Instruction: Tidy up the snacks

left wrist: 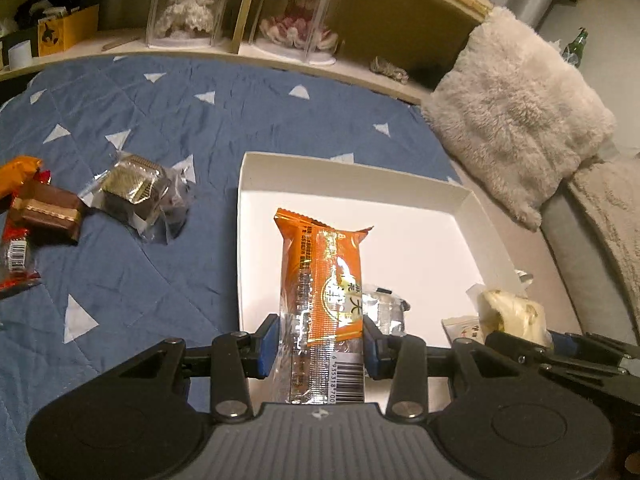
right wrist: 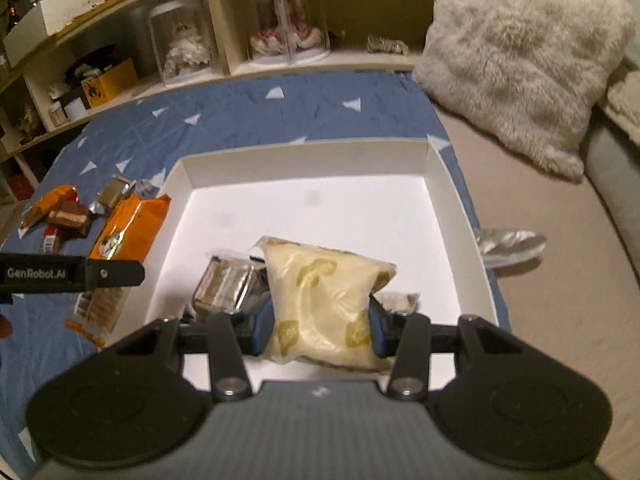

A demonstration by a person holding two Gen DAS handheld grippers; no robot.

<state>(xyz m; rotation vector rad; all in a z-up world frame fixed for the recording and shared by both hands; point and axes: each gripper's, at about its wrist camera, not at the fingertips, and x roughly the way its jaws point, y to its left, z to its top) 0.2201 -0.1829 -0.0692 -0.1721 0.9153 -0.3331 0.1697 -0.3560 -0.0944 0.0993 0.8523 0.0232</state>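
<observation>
My left gripper [left wrist: 320, 350] is shut on a long orange snack pack [left wrist: 322, 280], held over the near left part of the white box [left wrist: 360, 178]. The same orange snack pack [right wrist: 124, 232] shows beside the box's left wall in the right wrist view. My right gripper [right wrist: 320, 326] is shut on a pale yellow bread pack [right wrist: 324, 296], low over the box floor [right wrist: 304, 208]. A silver-wrapped cake [right wrist: 226, 286] lies in the box just left of it. On the blue quilt lie a clear-wrapped dark cake [left wrist: 134, 194], a chocolate wafer bar [left wrist: 46, 210] and a red pack [left wrist: 16, 258].
A fluffy beige pillow [left wrist: 516, 112] leans at the right, beyond the box. A low shelf [left wrist: 248, 54] with doll cases runs along the back. A silver wrapper [right wrist: 510, 244] lies on the beige sheet right of the box. A green bottle [left wrist: 576, 46] stands far right.
</observation>
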